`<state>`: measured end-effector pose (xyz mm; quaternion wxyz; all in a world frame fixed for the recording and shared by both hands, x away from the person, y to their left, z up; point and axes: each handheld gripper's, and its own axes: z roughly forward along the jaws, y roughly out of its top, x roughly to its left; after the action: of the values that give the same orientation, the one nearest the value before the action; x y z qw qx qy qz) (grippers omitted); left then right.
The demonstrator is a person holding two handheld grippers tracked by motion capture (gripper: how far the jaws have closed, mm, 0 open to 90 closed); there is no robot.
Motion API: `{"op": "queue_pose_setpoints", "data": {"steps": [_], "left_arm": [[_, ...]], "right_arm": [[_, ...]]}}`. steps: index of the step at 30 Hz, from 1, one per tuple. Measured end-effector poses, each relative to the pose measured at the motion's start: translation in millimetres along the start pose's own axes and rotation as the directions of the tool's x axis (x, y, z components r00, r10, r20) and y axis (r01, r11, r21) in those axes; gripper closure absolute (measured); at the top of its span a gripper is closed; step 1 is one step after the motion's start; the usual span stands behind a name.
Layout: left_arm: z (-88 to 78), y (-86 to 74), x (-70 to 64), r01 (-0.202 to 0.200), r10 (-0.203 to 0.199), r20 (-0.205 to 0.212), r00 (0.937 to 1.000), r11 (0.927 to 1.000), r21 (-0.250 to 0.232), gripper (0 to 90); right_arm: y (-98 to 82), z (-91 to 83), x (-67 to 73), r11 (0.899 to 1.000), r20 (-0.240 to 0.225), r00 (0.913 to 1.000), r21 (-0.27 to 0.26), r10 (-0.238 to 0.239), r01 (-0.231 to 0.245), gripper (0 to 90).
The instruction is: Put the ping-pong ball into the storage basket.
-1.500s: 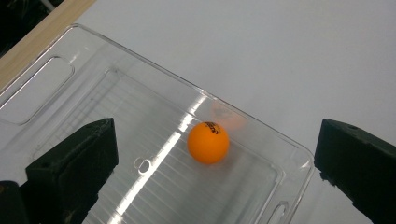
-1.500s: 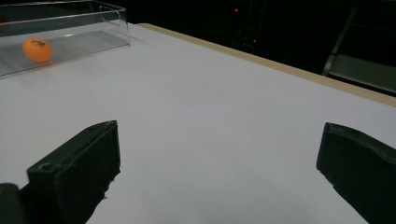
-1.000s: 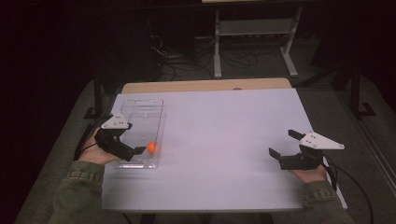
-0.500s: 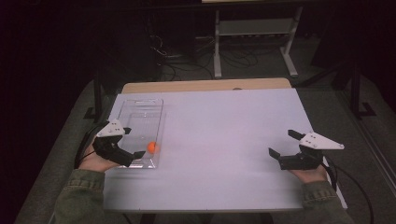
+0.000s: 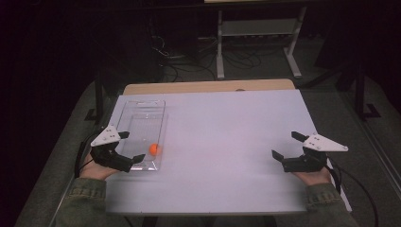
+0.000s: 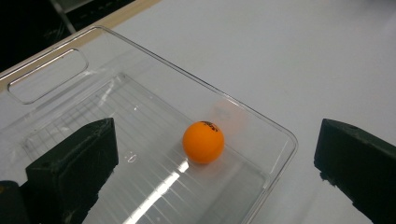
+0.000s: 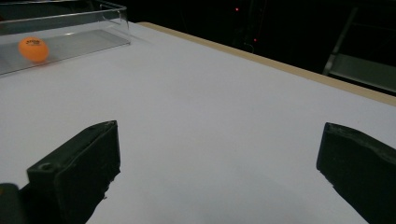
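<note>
Near the tray's right wall: orange ball (image 5: pixel 153 149) rests on the ribbed floor inside the clear tray (image 5: pixel 137 106), toward the tray's near end, free of both grippers.
Ball, left gripper view: it (image 6: pixel 203 142) sits close to the tray's rounded near corner, with dark print on its top.
Tray: a long clear plastic box (image 6: pixel 51 81) with a handle slot at its far end, lying lengthwise on the white table (image 5: pixel 227 132), along the table's left side.
Left gripper (image 5: pixel 128 147): held at the tray's near-left corner, jaws wide apart, nothing between them; one jaw reaches over the tray's near end, the other stands at the tray's left rim.
Left gripper, own view: the ball lies ahead, between the two black jaws, touching neither.
Right gripper (image 5: pixel 287 145): well apart from the tray, over the table's near-right part, jaws spread wide and holding nothing.
Right gripper view: the tray and ball (image 7: pixel 33 49) appear far off at the upper left.
</note>
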<state>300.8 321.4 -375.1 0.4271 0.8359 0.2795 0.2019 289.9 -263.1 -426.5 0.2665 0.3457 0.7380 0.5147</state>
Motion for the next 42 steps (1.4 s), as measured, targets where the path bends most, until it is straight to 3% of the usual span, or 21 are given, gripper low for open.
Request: {"op": "queue_pose_setpoints", "data": {"steps": [15,23,27,30,32,35,36,42], "left_arm": [[-1.4,-17.5,-7.6,0.020,-0.020,-0.011,0.9997,0.9984,-0.053,0.0],[-4.5,-27.5,-7.3,0.058,-0.060,-0.015,0.9981,0.9930,-0.102,0.0],[-8.7,-34.1,-4.1,0.107,-0.108,0.003,0.9942,0.9837,-0.145,0.0],[-11.2,-37.4,-4.6,0.111,-0.113,-0.006,0.9936,0.9808,-0.161,0.0],[-14.4,-43.3,-4.5,0.126,-0.131,-0.013,0.9913,0.9720,-0.199,0.0],[-17.2,-53.5,-7.5,0.134,-0.160,-0.078,0.9841,0.9539,-0.269,0.0],[-17.8,-56.1,-7.6,0.138,-0.166,-0.080,0.9829,0.9499,-0.281,0.0],[-17.3,-59.8,-9.1,0.158,-0.185,-0.075,0.9798,0.9463,-0.282,0.0]], "right_arm": [[-0.1,0.5,0.4,1.000,-0.002,1.0000,0.002,-0.002,0.002,0.0],[0.1,0.4,0.6,1.000,-0.004,1.0000,0.000,-0.004,0.004,0.0],[0.0,0.5,0.5,1.000,-0.004,1.0000,0.001,-0.005,0.005,0.0],[0.1,0.5,0.6,1.000,-0.004,1.0000,0.000,-0.006,0.006,0.0],[0.0,0.6,0.4,1.000,-0.004,1.0000,0.000,-0.005,0.005,0.0],[0.0,1.0,0.9,1.000,-0.006,1.0000,0.002,-0.007,0.007,0.0],[0.0,1.1,1.0,1.000,-0.007,1.0000,0.003,-0.006,0.006,0.0],[-0.2,1.6,1.3,1.000,-0.009,0.9999,0.003,-0.006,0.006,0.0]]}}
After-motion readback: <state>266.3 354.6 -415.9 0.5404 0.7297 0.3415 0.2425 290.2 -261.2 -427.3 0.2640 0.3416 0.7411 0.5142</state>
